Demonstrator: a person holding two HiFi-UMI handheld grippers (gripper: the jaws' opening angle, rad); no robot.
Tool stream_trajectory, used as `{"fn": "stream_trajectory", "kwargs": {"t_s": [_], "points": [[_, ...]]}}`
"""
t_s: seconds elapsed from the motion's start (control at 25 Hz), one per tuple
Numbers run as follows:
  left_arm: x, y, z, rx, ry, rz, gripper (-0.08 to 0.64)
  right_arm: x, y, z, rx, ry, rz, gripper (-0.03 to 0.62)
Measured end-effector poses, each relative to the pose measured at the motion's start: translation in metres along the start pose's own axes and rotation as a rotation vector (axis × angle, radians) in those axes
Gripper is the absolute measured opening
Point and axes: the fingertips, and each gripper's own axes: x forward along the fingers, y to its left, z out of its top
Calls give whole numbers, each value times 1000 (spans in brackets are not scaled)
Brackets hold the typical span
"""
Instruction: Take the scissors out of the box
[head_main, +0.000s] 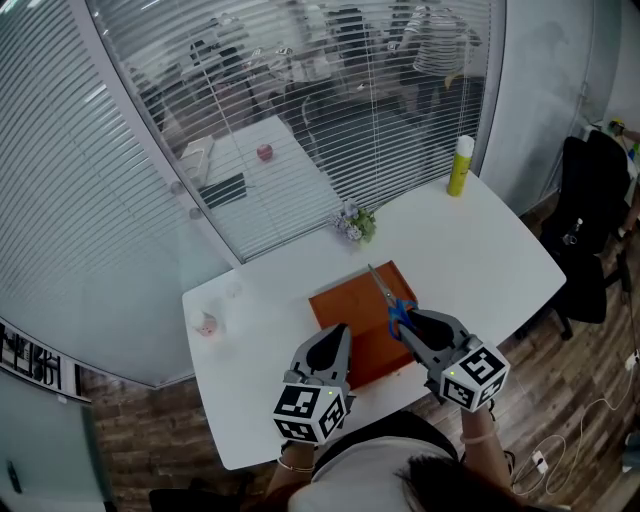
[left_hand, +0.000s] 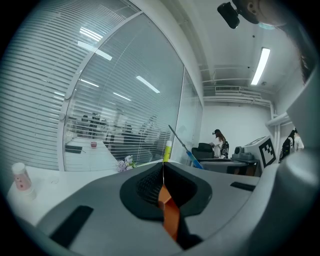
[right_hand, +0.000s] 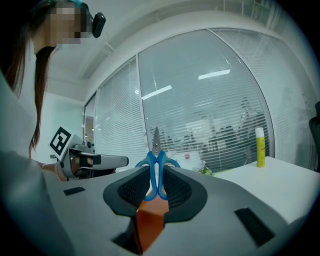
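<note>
Scissors (right_hand: 156, 172) are clamped by the blue handles in the right gripper (head_main: 408, 318). The orange box (head_main: 350, 300) edge is pinched in the left gripper (head_main: 340, 330). Both are held over a white surface (head_main: 480, 250), with a blinded glass wall (head_main: 300, 110) beyond.

The table (head_main: 480, 250) is white, the box (head_main: 350, 300) on it orange-brown, and the scissors (head_main: 392, 298) have bright blue handles and silvery blades. The left gripper (head_main: 338, 332) and right gripper (head_main: 409, 316) are grey with black pads, each bearing a cube of black-and-white square markers. At the table's far right corner is a yellow bottle (head_main: 460, 165) with a white cap, at its far edge pale purple flowers (head_main: 355, 224) with green leaves, and at its left edge a pink-and-white little bottle (head_main: 207, 324).
</note>
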Motion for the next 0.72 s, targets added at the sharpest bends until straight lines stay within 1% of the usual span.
{"fn": "stream_trajectory", "kwargs": {"t_s": [0.72], "points": [[1, -1, -1, -3, 4, -10, 20, 0, 0, 1, -9, -2, -5, 109]]}}
